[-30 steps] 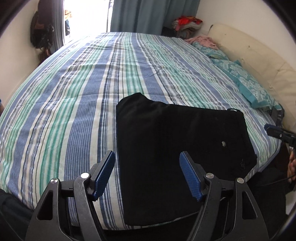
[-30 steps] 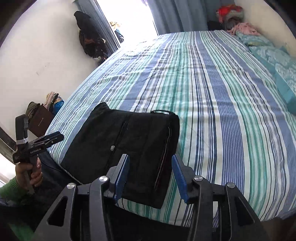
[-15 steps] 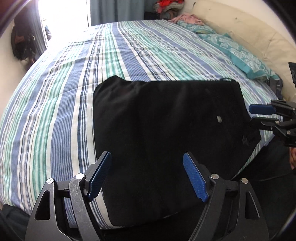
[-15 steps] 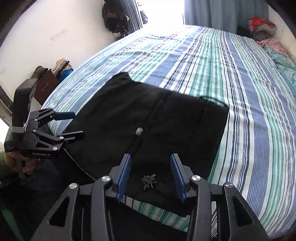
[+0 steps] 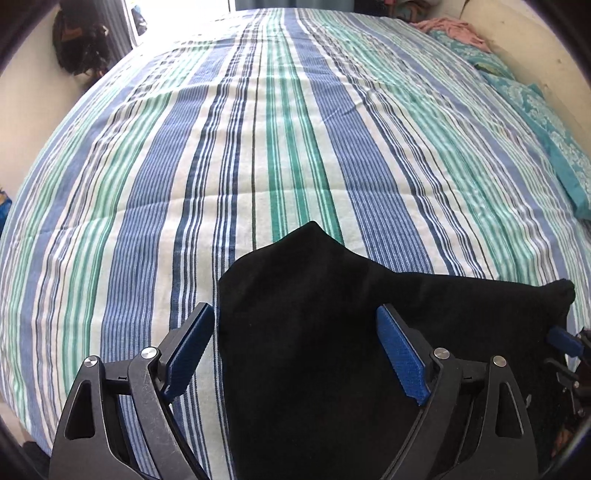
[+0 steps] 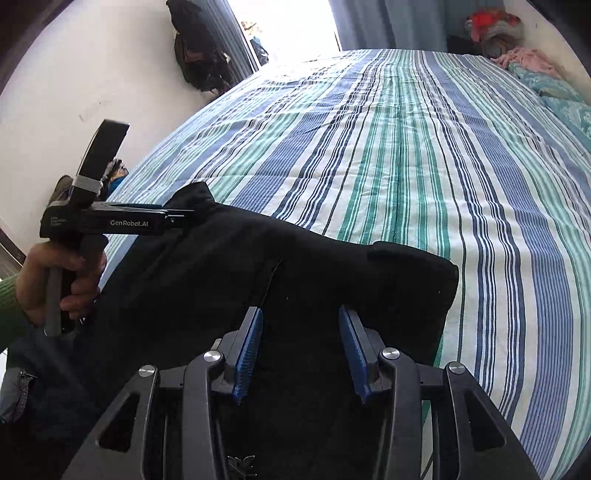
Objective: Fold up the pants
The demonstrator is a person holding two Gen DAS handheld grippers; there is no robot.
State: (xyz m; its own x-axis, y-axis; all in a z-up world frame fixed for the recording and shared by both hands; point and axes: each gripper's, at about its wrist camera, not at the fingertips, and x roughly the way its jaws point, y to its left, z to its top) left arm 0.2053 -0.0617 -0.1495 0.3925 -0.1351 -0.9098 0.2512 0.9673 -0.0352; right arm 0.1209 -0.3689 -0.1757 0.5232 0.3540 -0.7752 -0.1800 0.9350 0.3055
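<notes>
Folded black pants (image 5: 332, 369) lie at the near edge of the striped bed (image 5: 258, 147). My left gripper (image 5: 293, 308) hangs over their left edge, one finger over the sheet and one over the cloth. Its jaws are opening and the pads press on nothing. The right wrist view shows the pants (image 6: 332, 277) below my right gripper (image 6: 300, 311), whose jaws stand partly apart above the cloth near a seam. A hand in a green sleeve (image 6: 55, 280) holds the left gripper (image 6: 184, 214) at the pants' far left corner. The right gripper's blue pad (image 5: 565, 341) peeks in at the left wrist view's right edge.
Teal pillows (image 5: 546, 122) and a pink cloth (image 5: 454, 27) lie along the cream headboard on the right. A dark bag (image 6: 195, 55) hangs on the wall by the bright doorway. Clothes are piled at the back corner (image 6: 495, 26). The bed's front edge lies just under both grippers.
Both grippers have come down closer to the pants. The left one has shifted to the pants' left edge and its jaws have widened. The right one has moved nearer the pants' front edge.
</notes>
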